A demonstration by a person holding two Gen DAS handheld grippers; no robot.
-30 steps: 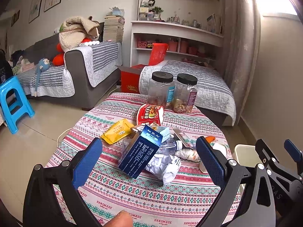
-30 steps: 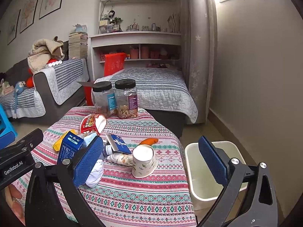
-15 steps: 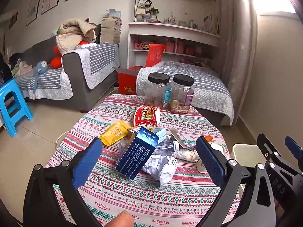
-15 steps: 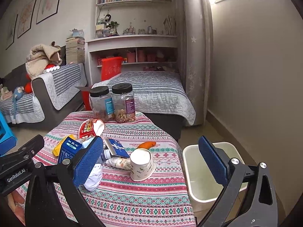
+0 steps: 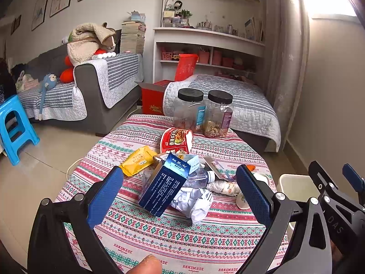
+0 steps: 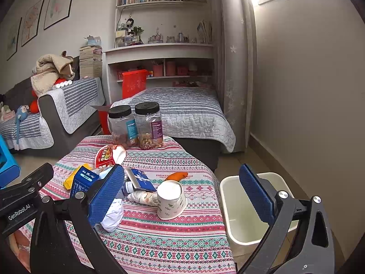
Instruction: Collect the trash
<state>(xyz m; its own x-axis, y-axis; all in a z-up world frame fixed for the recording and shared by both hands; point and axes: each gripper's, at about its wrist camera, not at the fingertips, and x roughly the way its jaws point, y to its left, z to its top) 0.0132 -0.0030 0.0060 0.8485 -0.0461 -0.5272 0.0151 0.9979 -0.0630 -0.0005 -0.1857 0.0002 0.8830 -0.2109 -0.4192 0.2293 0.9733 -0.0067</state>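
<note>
A pile of trash lies mid-table: a dark blue carton (image 5: 163, 188) leaning over crumpled white paper (image 5: 194, 202), a yellow packet (image 5: 138, 159), a red noodle cup (image 5: 175, 140) and a crushed clear bottle (image 5: 200, 178). My left gripper (image 5: 180, 194) hangs open in front of the pile, empty. In the right wrist view a tipped paper cup (image 6: 171, 199) lies near the table's right edge, with an orange scrap (image 6: 176, 175) behind it. My right gripper (image 6: 182, 195) is open and empty above the cup. A white bin (image 6: 248, 207) stands on the floor right of the table.
Two black-lidded clear jars (image 5: 203, 114) stand at the table's far edge. The table wears a patterned cloth (image 5: 159, 233). Behind are a grey sofa (image 5: 91, 91), a bed (image 5: 228, 98), a white bookshelf and a blue stool (image 5: 13, 127). A fingertip (image 5: 146, 264) shows at the bottom.
Both grippers have drawn slightly back and up from the table, so the pile looks a little farther off. Nothing on the table has moved; both stay open.
</note>
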